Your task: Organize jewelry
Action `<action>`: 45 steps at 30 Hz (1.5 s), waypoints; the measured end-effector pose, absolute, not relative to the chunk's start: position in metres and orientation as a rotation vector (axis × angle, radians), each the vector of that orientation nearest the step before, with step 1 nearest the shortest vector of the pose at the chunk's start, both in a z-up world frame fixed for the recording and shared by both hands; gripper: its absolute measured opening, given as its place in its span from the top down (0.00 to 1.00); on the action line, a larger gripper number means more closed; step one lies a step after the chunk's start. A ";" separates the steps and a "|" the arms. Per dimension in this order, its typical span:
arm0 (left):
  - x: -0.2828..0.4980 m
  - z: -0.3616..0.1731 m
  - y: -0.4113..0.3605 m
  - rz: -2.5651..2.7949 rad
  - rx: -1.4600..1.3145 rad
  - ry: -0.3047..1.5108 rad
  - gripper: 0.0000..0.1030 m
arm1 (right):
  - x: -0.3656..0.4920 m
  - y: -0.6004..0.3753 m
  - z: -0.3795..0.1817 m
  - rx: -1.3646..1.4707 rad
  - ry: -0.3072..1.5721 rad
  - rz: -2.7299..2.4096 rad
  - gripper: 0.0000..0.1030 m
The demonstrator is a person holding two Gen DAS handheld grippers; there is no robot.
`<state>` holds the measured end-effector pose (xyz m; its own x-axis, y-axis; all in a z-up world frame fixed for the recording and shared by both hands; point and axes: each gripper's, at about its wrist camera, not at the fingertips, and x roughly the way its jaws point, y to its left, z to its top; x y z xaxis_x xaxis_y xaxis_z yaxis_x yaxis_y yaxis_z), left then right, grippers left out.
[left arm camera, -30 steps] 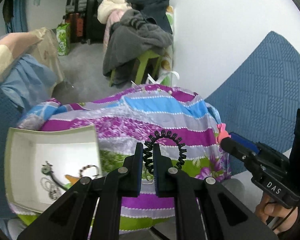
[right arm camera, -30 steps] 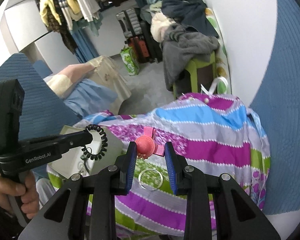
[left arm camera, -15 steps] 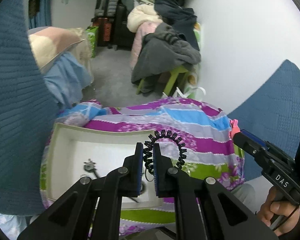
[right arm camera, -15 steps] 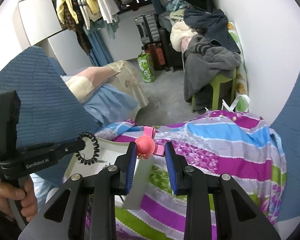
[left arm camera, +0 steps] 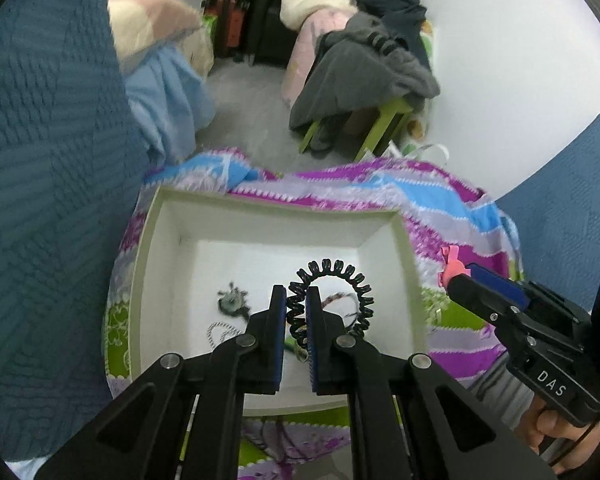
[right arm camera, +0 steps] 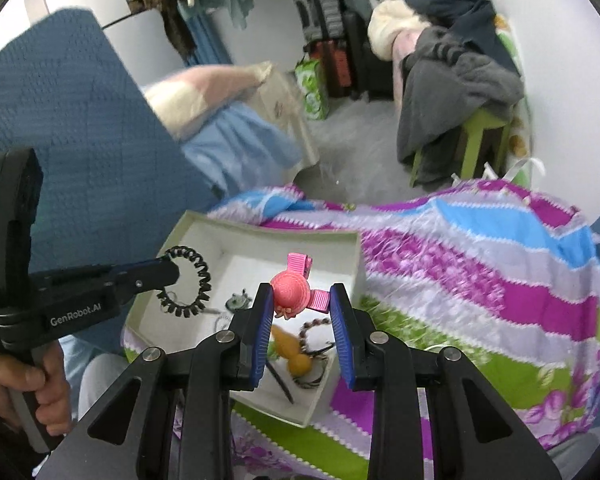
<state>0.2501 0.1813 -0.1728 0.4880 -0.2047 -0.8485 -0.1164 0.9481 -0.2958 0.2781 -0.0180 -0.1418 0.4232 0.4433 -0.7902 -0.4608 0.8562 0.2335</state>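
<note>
The left gripper [left arm camera: 296, 312] is clamped on a black spiral hair tie [left arm camera: 330, 300], its blue pads nearly together with one side of the coil pinched between them and the rest of the loop standing free beyond the fingertips. The right gripper [right arm camera: 302, 314] is closed more widely on a pink hat-shaped hair clip [right arm camera: 294, 288]; the small woven hat faces the camera and its ribbon-covered bar runs slantwise between the pads, one end poking up past the hat. Both grippers point steeply down. What the coming release turns on is what lies under each load: in the left wrist view the hair tie hangs over the white floor of the open box [left arm camera: 404, 248], well inside its walls, while in the right wrist view the clip sits above the box's right-hand part, close to the right wall. Judged from this, the left hand is the better placed to let go first, and the right may need to shift a little further inward so the clip clears the wall. Inside the box lie a small dark ornament [left arm camera: 232, 300], a pale chain [left arm camera: 216, 330], an orange piece [right arm camera: 292, 350] and a braided band [right arm camera: 312, 330]; finer detail is too small to tell. The box rests on a striped purple, blue and green cloth [right arm camera: 480, 272]. Beyond it are a green stool [left arm camera: 384, 118] heaped with grey clothing, suitcases and a white wall.
</note>
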 end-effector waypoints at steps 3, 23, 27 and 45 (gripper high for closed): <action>0.249 -0.192 0.190 -0.044 -0.359 1.091 0.92 | 0.277 -0.006 -0.161 -0.043 1.019 0.569 0.74; 0.238 -0.160 0.186 0.007 -0.329 1.057 0.16 | 0.274 -0.011 -0.152 -0.058 1.019 0.532 0.31; 0.228 -0.121 0.183 0.025 -0.336 0.993 0.15 | 0.273 -0.023 -0.115 -0.062 0.940 0.517 0.13; 0.112 0.033 0.147 0.077 -0.239 0.687 0.00 | 0.186 -0.081 0.034 -0.046 0.617 0.507 0.00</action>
